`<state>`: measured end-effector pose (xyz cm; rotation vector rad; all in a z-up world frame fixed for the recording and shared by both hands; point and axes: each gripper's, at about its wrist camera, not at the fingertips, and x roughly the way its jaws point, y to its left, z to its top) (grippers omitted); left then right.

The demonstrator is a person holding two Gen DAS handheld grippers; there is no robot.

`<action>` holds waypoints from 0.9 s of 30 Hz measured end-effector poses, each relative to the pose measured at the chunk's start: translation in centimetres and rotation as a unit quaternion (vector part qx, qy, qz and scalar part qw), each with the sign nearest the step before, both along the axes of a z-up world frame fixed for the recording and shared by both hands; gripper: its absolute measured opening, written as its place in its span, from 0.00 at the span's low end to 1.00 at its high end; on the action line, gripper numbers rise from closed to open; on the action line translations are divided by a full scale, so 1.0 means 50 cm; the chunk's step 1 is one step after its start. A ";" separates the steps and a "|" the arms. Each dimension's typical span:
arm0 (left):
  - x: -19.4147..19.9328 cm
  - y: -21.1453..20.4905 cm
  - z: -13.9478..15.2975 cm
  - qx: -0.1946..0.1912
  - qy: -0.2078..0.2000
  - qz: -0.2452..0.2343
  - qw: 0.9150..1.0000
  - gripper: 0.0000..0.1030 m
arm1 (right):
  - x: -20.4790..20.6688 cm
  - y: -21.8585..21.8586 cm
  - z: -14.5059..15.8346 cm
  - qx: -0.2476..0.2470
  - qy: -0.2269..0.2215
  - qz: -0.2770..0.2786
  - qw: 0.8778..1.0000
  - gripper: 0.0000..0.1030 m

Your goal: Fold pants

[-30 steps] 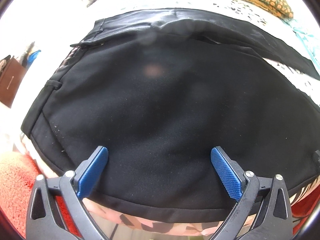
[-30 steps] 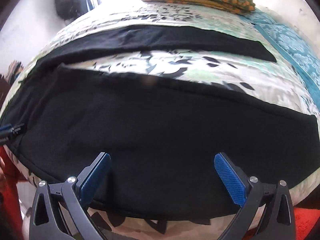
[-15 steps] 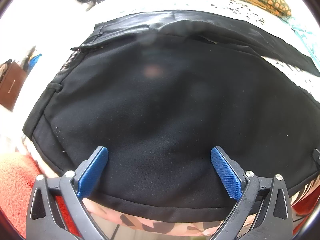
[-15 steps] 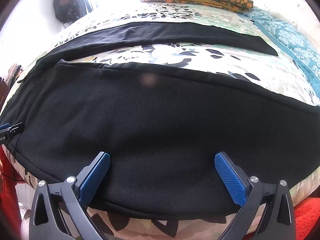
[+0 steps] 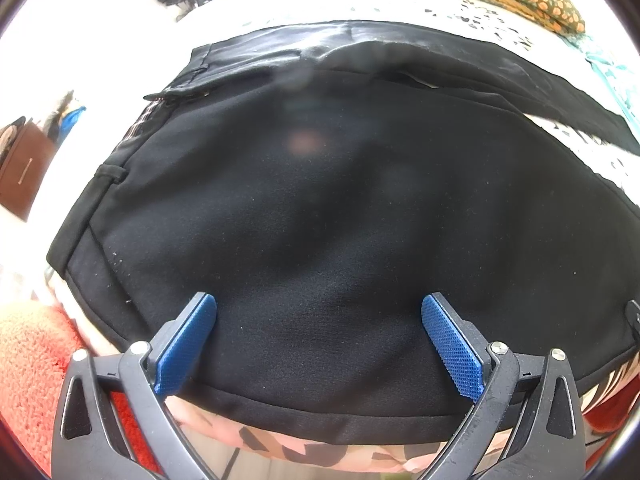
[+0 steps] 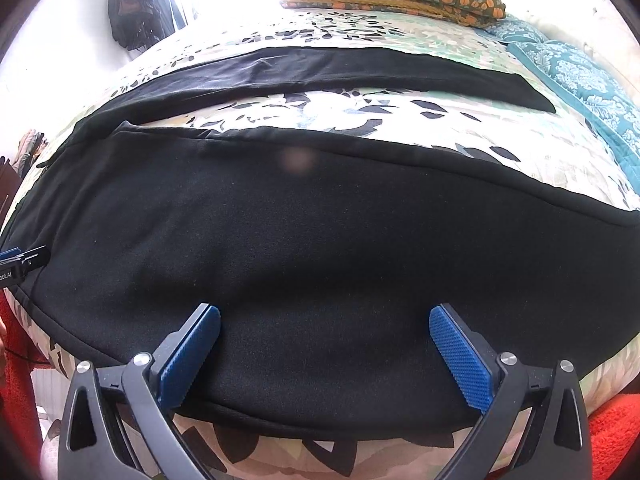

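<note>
Left wrist view: left gripper (image 5: 319,346) spread wide over the black pants (image 5: 320,208), filling mid-frame on the floral bedsheet (image 5: 304,450). Right gripper (image 6: 325,354) is also wide apart, nothing held, above the near leg.

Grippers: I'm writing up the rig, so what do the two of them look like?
Left gripper and right gripper match: black skeletal plastic arms with triangular cut-outs and silver pivot screws, each carrying two blue fingers with cross-hatched pads. No cables or sleeves show.

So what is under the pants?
The pants lie on a leaf-print sheet, which shows between the legs and at the near edge. What is beneath the sheet is covered.
</note>
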<state>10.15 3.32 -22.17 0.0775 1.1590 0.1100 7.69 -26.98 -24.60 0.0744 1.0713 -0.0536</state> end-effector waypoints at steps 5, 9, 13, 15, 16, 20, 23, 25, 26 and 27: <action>0.003 -0.001 0.001 0.001 0.006 0.001 1.000 1.00 | 0.000 0.001 -0.001 0.000 0.000 0.000 1.000 1.00; 0.004 0.001 0.000 -0.001 0.006 -0.003 1.000 1.00 | 0.000 0.001 -0.001 0.000 0.000 0.000 1.000 1.00; 0.004 0.001 0.000 -0.001 0.006 -0.003 1.000 1.00 | 0.000 0.001 -0.002 0.000 -0.001 0.000 1.000 1.00; 0.004 0.000 0.000 -0.001 0.006 -0.003 1.000 1.00 | 0.000 0.001 -0.002 0.000 -0.001 0.000 1.000 1.00; 0.004 0.000 0.000 -0.001 0.006 -0.003 1.000 1.00 | 0.000 0.001 -0.002 0.000 -0.001 0.000 1.000 1.00; 0.005 -0.001 -0.001 -0.001 0.007 -0.003 1.000 1.00 | 0.000 0.000 -0.001 -0.001 -0.001 -0.001 1.000 1.00; 0.006 0.000 -0.002 -0.002 0.006 -0.005 1.000 1.00 | 0.000 0.000 -0.001 -0.001 -0.001 0.000 1.000 1.00; 0.005 0.000 -0.002 -0.003 0.005 -0.006 1.000 1.00 | 0.001 0.000 -0.001 -0.001 -0.001 -0.001 1.000 1.00; 0.006 0.001 -0.002 -0.003 0.005 -0.006 1.000 1.00 | 0.001 0.000 -0.001 -0.001 0.000 -0.001 1.000 1.00; 0.006 0.001 -0.002 -0.003 0.005 -0.007 1.000 1.00 | 0.002 0.000 -0.001 -0.001 0.001 -0.001 1.000 1.00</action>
